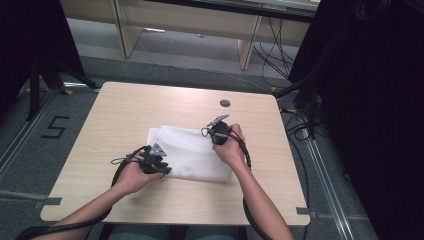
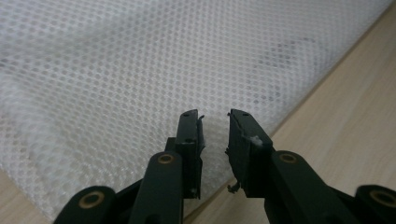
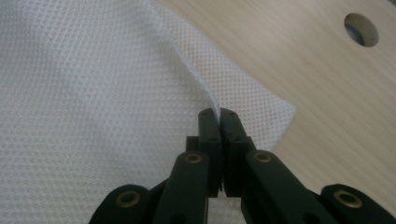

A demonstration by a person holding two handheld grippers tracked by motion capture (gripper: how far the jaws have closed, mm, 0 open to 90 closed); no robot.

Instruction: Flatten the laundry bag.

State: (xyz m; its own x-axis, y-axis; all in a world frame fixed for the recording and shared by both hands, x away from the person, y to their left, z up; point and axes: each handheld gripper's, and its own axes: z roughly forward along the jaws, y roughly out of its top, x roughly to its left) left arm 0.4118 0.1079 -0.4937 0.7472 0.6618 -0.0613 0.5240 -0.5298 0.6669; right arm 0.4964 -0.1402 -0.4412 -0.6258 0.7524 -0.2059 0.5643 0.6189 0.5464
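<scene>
White mesh cloth (image 1: 192,152) lying flat near the middle of the wooden table (image 1: 125,107), seen from above with both my hands on it. My right gripper (image 3: 218,113) stands at the cloth's far right part, its jaws pressed together on a ridge of the top layer; in the right gripper view the mesh (image 3: 93,93) rises in a fold straight into the pinch, and a loose corner (image 3: 275,112) lies just beyond on bare wood, with the round table hole (image 3: 360,29) farther off. My left gripper (image 2: 214,116) rests at the near left edge of the cloth with its jaws narrowly parted; in the left gripper view the mesh (image 2: 140,60) passes under and between the tips, but the pads do not press on it, so I count nothing as held there. The step in hand, as I judge it, is lifting the pinched layer to fold or open the cloth. To do it well I keep the right pinch firm and raise it slowly, so that only the layer I mean to take comes up; I hold the left tips low against the near edge as an anchor, or close them on it, so the whole cloth does not slide across the table.
</scene>
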